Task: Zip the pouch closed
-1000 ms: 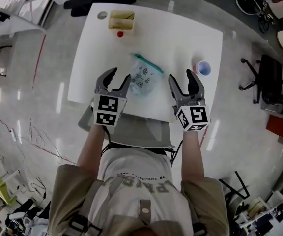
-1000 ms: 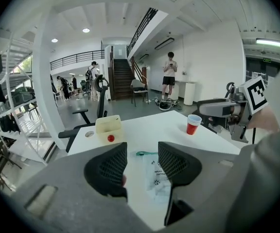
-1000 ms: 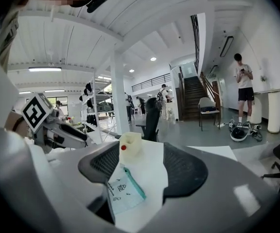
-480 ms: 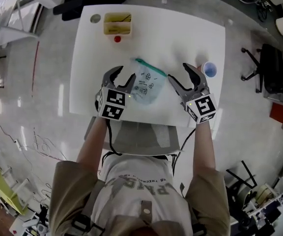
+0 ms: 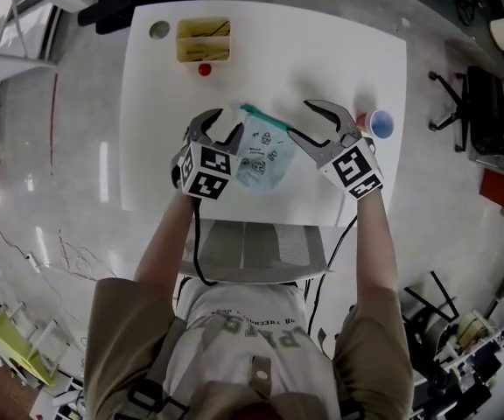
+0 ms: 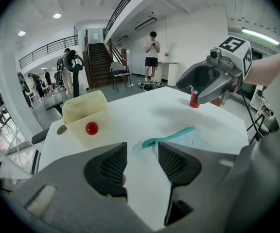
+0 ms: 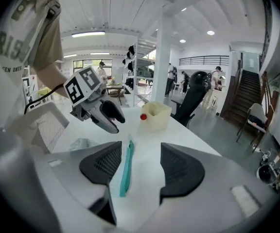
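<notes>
Pouch [image 5: 259,154]: clear plastic with dark print, teal zip strip [image 5: 264,118] along 1 end.
Position: middle of the table [image 5: 339,51], nearer its near edge.
Axis: zip end toward the far edge; strip runs slantwise.
Left gripper [image 5: 221,122]: tilted down at the pouch's left side; jaws apart, gripping nothing.
Right gripper [image 5: 298,119]: rolled, aimed leftward at the strip; jaws wide, just been closing, strip between them, unpinched.
</notes>
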A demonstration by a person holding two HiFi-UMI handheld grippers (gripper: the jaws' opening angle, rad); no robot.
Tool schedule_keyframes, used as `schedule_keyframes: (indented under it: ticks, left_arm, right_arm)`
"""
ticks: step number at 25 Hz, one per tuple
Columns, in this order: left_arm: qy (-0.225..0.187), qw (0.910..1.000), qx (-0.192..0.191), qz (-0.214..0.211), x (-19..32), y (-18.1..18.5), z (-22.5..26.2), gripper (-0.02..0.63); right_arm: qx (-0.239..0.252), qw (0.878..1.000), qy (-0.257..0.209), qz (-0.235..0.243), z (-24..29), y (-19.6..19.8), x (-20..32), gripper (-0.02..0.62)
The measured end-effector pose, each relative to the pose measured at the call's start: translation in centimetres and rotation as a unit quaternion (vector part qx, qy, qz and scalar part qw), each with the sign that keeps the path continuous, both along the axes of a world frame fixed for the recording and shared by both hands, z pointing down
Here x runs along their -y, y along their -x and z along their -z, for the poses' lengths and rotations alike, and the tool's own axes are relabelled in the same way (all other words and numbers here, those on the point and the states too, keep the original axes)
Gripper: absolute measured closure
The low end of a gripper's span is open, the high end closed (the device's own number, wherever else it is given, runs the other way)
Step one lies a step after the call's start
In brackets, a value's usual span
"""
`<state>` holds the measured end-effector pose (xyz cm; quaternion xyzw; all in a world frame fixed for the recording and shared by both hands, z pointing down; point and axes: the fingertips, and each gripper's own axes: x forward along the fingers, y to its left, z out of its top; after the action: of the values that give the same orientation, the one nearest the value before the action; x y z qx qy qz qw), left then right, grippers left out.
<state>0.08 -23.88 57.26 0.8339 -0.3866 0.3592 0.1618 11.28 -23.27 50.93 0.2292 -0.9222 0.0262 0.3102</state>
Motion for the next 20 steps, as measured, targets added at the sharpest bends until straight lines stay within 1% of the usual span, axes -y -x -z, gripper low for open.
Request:
schedule_keyframes:
  ticks: [4, 8, 12, 15, 18, 20]
  left_arm:
    - [0.004, 0.9998, 0.009, -0.015, 1.1, -0.4, -1.4, 0.399]
    - [0.008, 0.9996, 0.014, -0.023, 1.7, -0.6, -2.5, 0.399]
    - [0.019, 0.999, 0.019, -0.035, 1.8, -1.0, -3.7, 0.399]
    - [0.021, 0.9989, 0.019, -0.036, 2.0, -1.2, -4.2, 0.399]
    - [0.02, 0.9985, 0.026, -0.043, 2.2, -1.4, -4.8, 0.399]
    - [0.02, 0.9982, 0.03, -0.048, 2.2, -1.5, -5.1, 0.399]
  right_arm:
    - [-0.041, 0.998, 0.011, 0.036, -1.7, 1.0, 0.9, 0.353]
    - [-0.066, 0.995, 0.021, 0.066, -3.6, 2.0, 1.5, 0.364]
    - [-0.081, 0.992, 0.025, 0.091, -5.1, 3.0, 2.4, 0.379]
    - [-0.078, 0.99, 0.026, 0.11, -5.8, 4.1, 3.0, 0.383]
    - [-0.09, 0.988, 0.034, 0.12, -6.9, 4.3, 3.4, 0.387]
    - [-0.098, 0.986, 0.036, 0.128, -7.6, 4.3, 3.5, 0.403]
